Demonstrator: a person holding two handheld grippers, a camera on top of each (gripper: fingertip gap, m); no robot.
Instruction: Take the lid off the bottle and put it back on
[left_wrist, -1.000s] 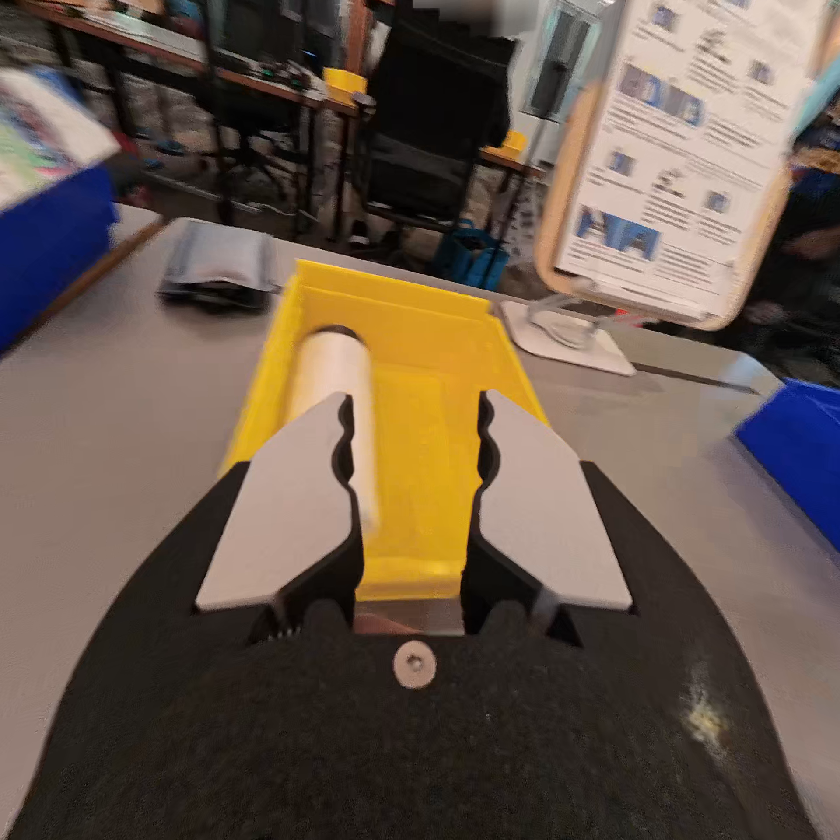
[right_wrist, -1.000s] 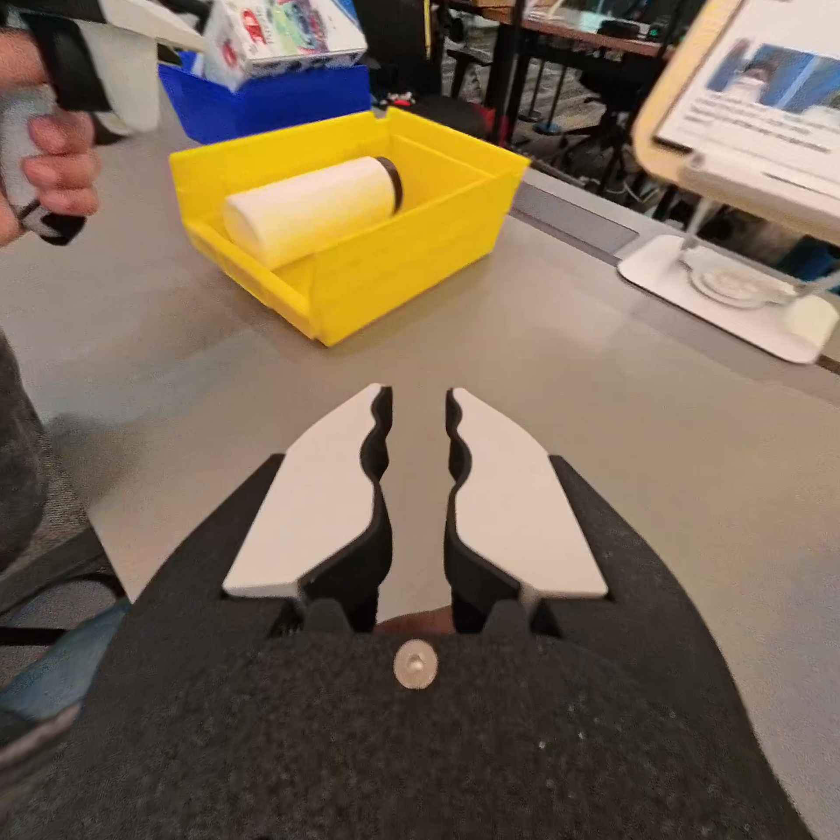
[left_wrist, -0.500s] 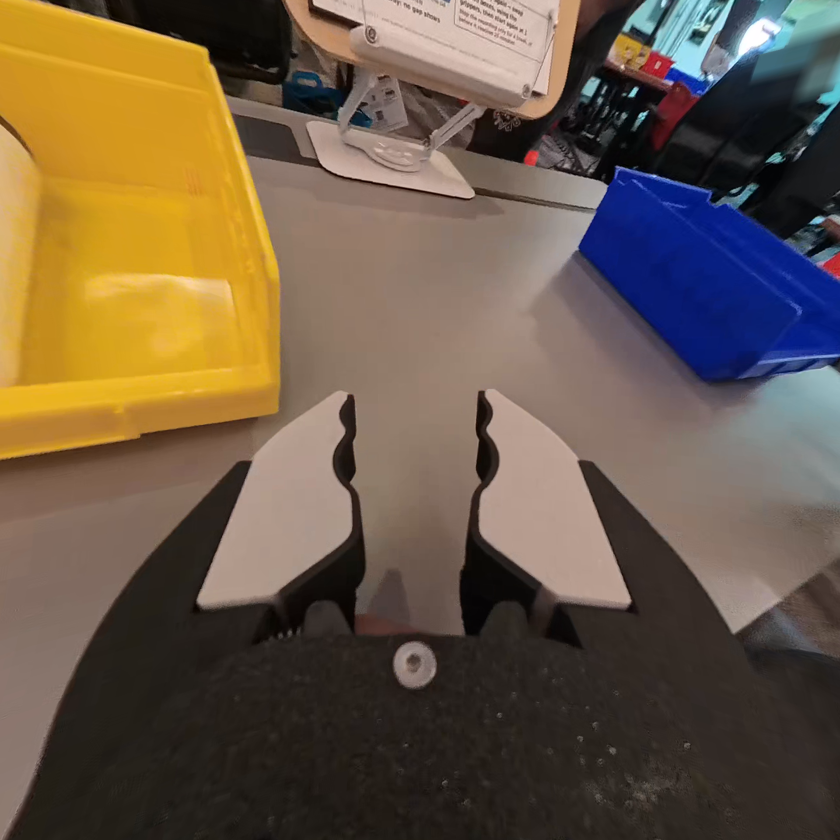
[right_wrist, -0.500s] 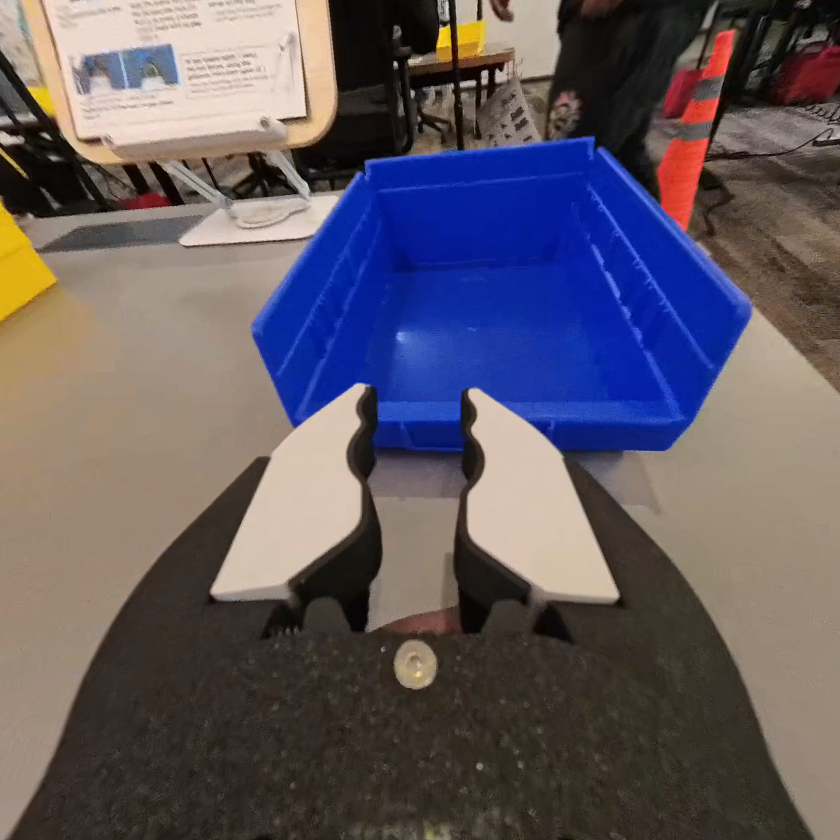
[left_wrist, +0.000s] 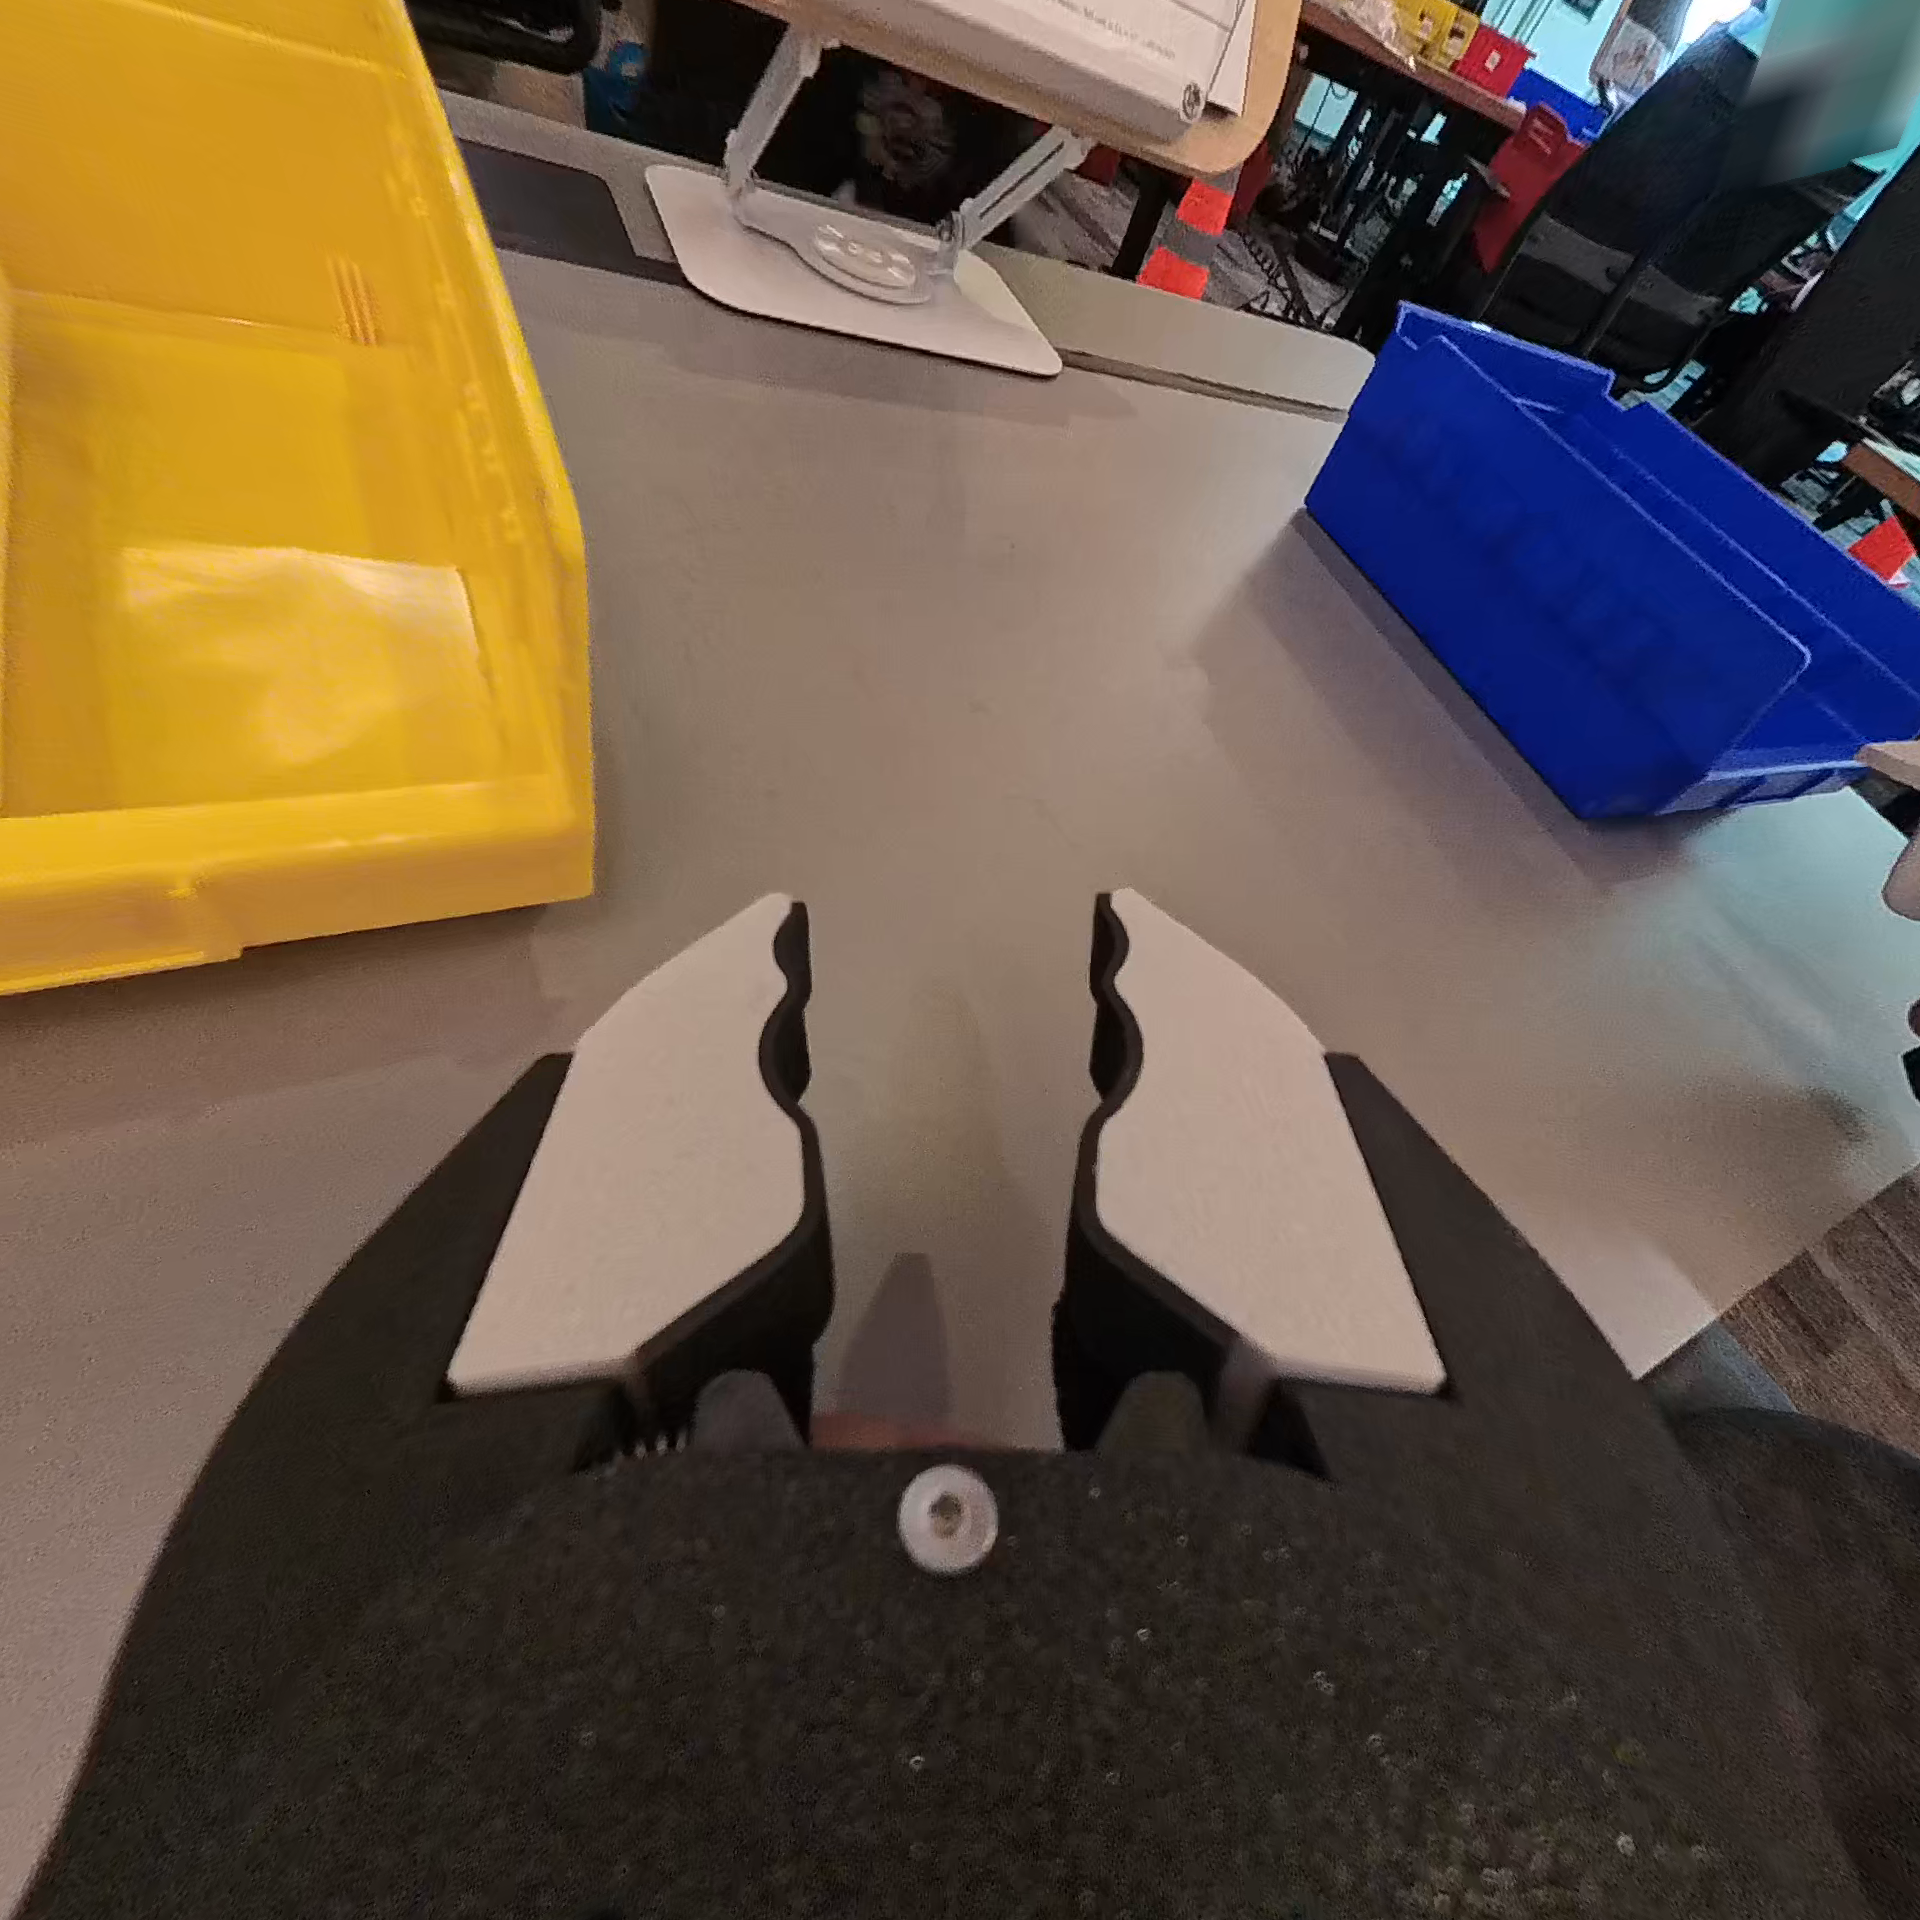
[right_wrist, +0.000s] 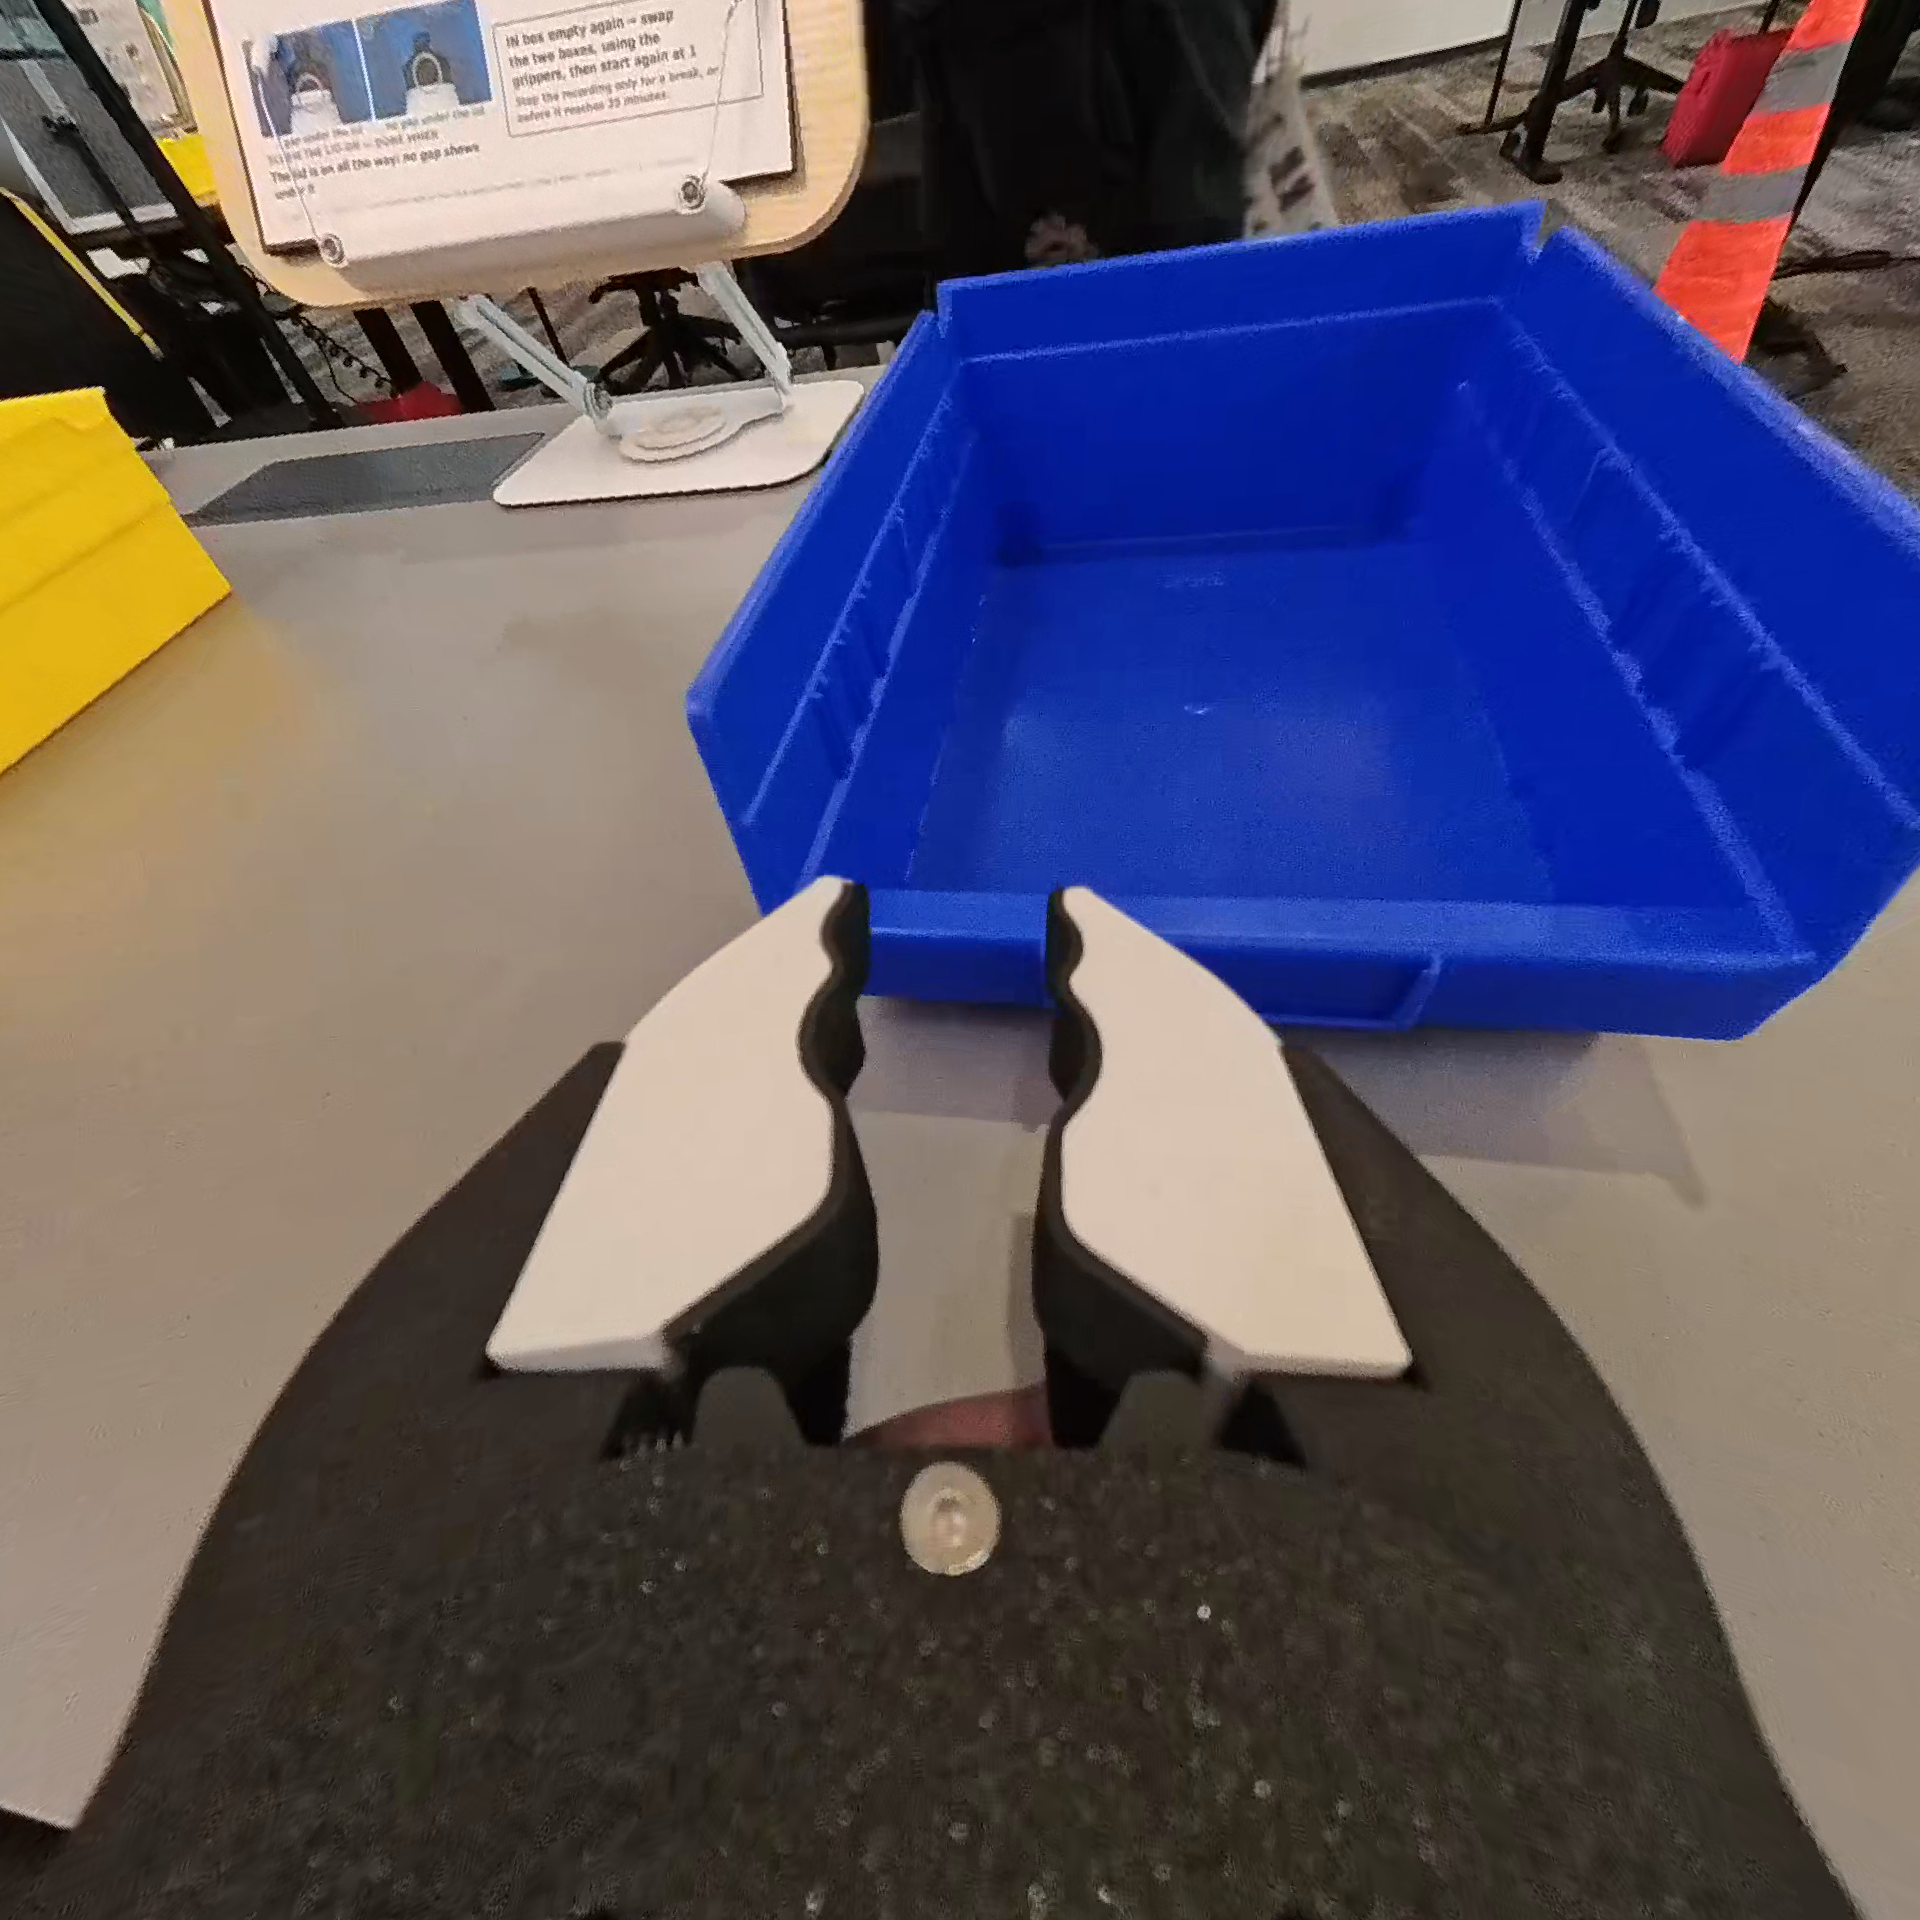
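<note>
**Grey table, two bins, no bottle in sight**

Grey tabletop filled both wrist views. L gripper hovered low over bare table, jaws spread fairly wide, holding nothing. R gripper pointed at the near wall of the blue bin, jaws parted more narrowly, also holding nothing.

The bottle & lid weren't visible in either view. Yellow bin sat just left of the L gripper, w/ only part of its inside showing: yellow floor plus a pale patch, too blurred to tell what it was. The blue bin's inside looked bare.

Handling can't be judged directly, since the bottle was out of frame. My guess from the task alone: a smooth rigid body that might slip in the jaws, best clamped mid-body by one gripper while the other took the lid by its rim.

Count: 2 grippers, 2 bins (1 yellow, 1 blue), 1 table, 1 wooden board carrying a printed sheet on 1 white stand at the far edge, 1 orange cone beyond. Bottles seen: 0.
</note>
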